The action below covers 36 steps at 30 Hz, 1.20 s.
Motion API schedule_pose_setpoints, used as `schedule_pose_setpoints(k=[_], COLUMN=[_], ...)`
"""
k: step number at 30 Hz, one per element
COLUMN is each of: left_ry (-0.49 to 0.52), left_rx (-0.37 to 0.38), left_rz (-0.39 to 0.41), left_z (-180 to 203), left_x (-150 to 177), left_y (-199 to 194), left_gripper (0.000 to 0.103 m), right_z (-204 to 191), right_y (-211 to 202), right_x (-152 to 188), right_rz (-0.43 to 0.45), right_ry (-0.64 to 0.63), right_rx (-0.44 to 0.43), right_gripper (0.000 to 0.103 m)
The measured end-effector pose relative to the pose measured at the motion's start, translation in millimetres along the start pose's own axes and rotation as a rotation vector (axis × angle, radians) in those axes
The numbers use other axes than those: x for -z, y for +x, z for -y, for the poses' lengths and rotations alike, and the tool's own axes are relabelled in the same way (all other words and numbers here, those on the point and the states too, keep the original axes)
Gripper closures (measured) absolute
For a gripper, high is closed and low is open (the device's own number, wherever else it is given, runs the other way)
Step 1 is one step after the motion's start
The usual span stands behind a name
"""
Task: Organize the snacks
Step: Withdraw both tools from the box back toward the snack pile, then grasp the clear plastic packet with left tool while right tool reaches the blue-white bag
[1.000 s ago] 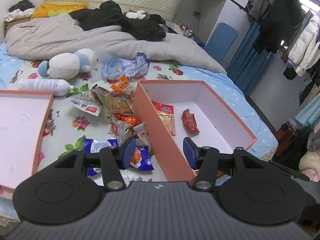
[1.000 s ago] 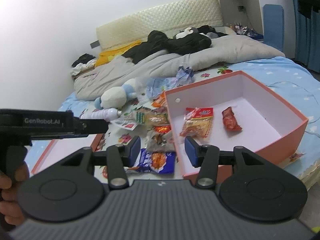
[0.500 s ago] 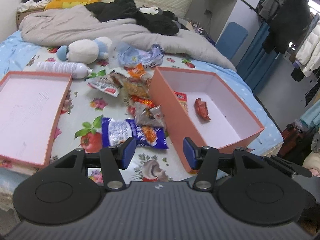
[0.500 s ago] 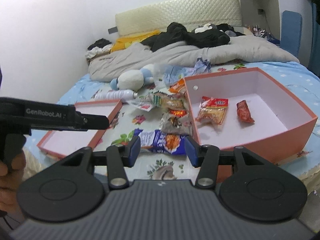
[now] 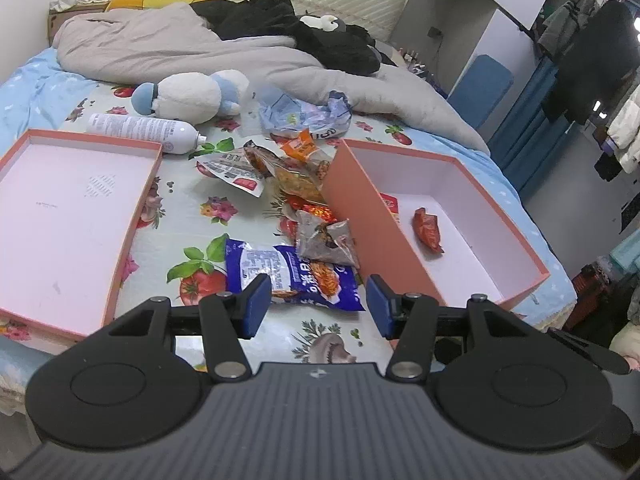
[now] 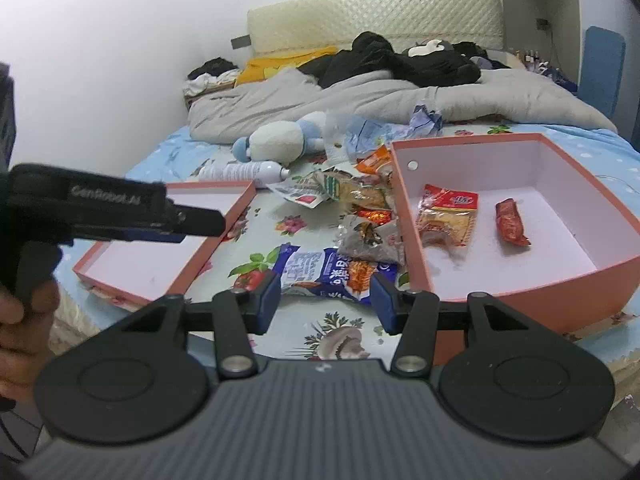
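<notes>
An orange box (image 5: 374, 216) (image 6: 412, 240) stands open on the bed with a red snack (image 5: 428, 230) (image 6: 512, 222) and a yellow-and-red packet (image 6: 448, 216) inside. Left of it lies a heap of snacks: a blue packet (image 5: 292, 274) (image 6: 332, 270), a grey packet (image 5: 326, 240) (image 6: 366, 240) and several orange ones (image 5: 300, 172). My left gripper (image 5: 316, 300) hangs open just short of the blue packet, nothing between its fingers. My right gripper (image 6: 326, 300) is open too, above the bed's near edge, empty.
The box's shallow lid (image 5: 76, 220) (image 6: 168, 248) lies open side up at the left. A white spray bottle (image 5: 140, 132), a plush toy (image 5: 188, 96), crumpled plastic bags (image 5: 304, 114) and a grey duvet (image 5: 200, 52) lie further back. A hand (image 6: 20, 320) holds the left gripper's handle.
Both grippers have drawn back and sunk a little, so more of the bed, the lid and the blue packet now shows. Their jaws look about as wide as before.
</notes>
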<state>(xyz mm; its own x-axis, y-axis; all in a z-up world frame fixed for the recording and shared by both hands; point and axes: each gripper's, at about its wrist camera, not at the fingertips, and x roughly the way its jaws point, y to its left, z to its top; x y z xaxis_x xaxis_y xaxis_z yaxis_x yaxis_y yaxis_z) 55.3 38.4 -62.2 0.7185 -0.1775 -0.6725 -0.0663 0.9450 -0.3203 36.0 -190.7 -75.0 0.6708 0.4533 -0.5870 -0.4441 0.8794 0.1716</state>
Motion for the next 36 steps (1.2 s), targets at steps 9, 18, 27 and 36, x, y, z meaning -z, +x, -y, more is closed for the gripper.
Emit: schedule_pose_setpoints(k=[9,18,27,36], left_ry=[-0.03,-0.077,0.033,0.108], left_rx=[-0.002,0.049,0.185,0.299], left_rz=[-0.026,-0.107,-0.228,-0.336], left_z=[-20,-49,-69,-56], left_x=[-16,-29,-64,-83], left_y=[30,86,174,234], left_gripper=[0.045,0.039,0.033,0.029], right_z=[-4,-7,-14,-17], right_y=[29,80,136,166], right_x=[-8,-6,8,17], right_rz=[-0.034,-0.085,-0.121,-0.094], right_ry=[-0.016,-0.027,-0.105,-0.086], right_rx=[0.011,0.025,0.0,0.053], right_gripper=[0.046,0.046,0.043,0.0])
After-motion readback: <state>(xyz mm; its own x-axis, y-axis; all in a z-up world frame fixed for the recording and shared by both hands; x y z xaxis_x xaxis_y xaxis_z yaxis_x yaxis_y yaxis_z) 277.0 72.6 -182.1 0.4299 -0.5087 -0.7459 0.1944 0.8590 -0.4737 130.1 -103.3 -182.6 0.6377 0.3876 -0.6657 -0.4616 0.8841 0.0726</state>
